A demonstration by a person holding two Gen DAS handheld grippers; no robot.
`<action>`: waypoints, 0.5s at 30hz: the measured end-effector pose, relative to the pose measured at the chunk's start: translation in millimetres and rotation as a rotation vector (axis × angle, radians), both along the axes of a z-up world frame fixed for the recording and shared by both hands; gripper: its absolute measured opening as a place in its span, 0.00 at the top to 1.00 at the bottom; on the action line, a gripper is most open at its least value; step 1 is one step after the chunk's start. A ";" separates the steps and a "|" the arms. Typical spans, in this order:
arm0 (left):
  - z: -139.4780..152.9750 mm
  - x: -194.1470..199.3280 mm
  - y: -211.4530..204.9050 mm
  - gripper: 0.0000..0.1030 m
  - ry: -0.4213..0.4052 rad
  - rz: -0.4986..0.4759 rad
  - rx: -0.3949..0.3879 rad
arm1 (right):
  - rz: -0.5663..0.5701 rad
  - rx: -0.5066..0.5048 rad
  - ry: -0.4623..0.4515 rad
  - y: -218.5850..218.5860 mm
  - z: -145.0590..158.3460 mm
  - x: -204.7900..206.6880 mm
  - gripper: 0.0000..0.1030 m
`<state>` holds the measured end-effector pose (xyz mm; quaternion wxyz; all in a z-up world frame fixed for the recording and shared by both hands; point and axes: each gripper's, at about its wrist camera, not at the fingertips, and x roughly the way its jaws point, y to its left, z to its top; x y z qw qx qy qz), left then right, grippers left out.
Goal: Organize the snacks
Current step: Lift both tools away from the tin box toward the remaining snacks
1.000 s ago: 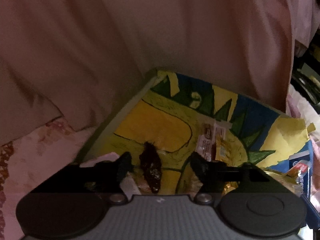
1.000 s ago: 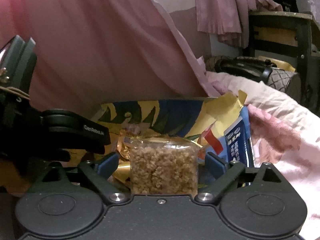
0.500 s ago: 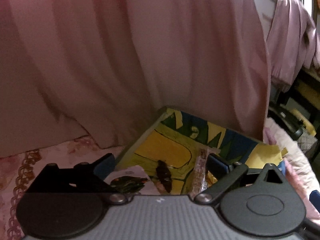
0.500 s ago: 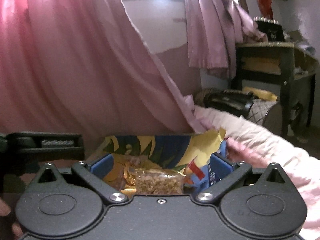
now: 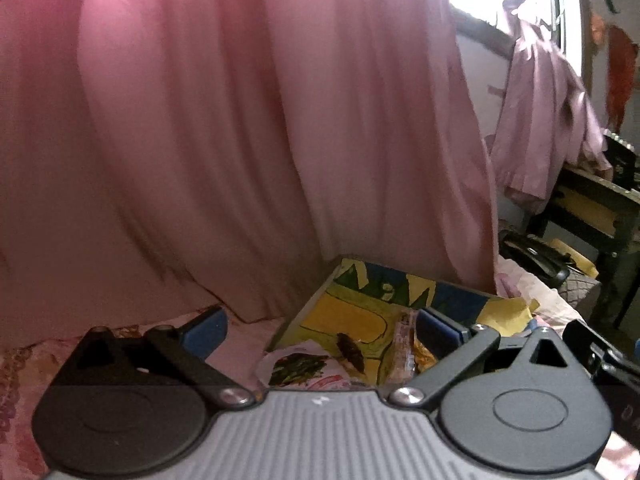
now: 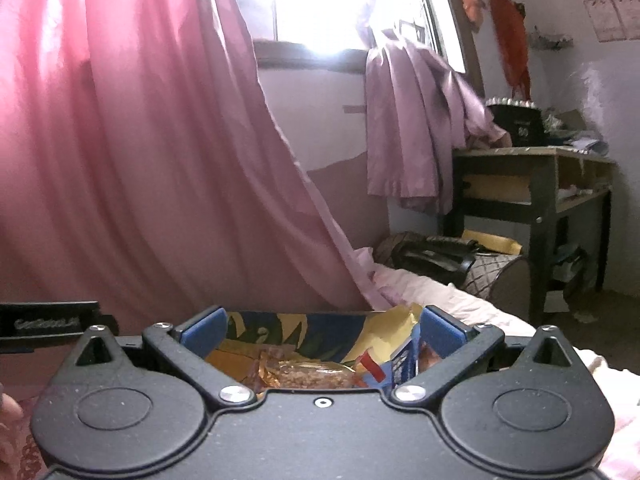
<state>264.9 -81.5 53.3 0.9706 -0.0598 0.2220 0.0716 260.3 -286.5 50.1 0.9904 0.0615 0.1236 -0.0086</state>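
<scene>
Step in hand: between placements; left claw [image 5: 320, 330] opening, right claw [image 6: 320, 330] spread, both empty above the printed snack box [image 5: 360, 316]. Contents: clear granola bag [image 6: 310, 376], dark wrapped snack [image 5: 351, 351]. Next, by judgement: locate another loose snack on the bed [image 6: 440, 292].

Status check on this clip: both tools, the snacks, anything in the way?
Left tool opening, nothing between. Right tool open, empty. Snacks lie in the box, clear bag of crumbs among them. Pink curtain hangs right behind; nothing in the way.

Pink curtain [image 5: 240, 140] soft matt cloth; box [image 5: 360, 312] printed cardboard; granola bag [image 6: 316, 376] clear glossy plastic.
</scene>
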 end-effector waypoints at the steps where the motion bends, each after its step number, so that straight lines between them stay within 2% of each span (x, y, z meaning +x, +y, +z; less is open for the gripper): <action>1: 1.6 -7.2 1.5 0.01 -0.009 -0.004 0.004 | -0.003 -0.002 -0.004 0.4 1.1 -5.8 0.01; 9: 5.0 -52.1 11.3 0.01 -0.034 -0.044 0.035 | 0.006 -0.027 -0.020 13.4 2.0 -44.6 0.01; 15: -2.1 -76.4 20.5 0.00 -0.034 -0.059 0.065 | 0.001 -0.081 -0.027 24.8 -1.2 -71.6 0.01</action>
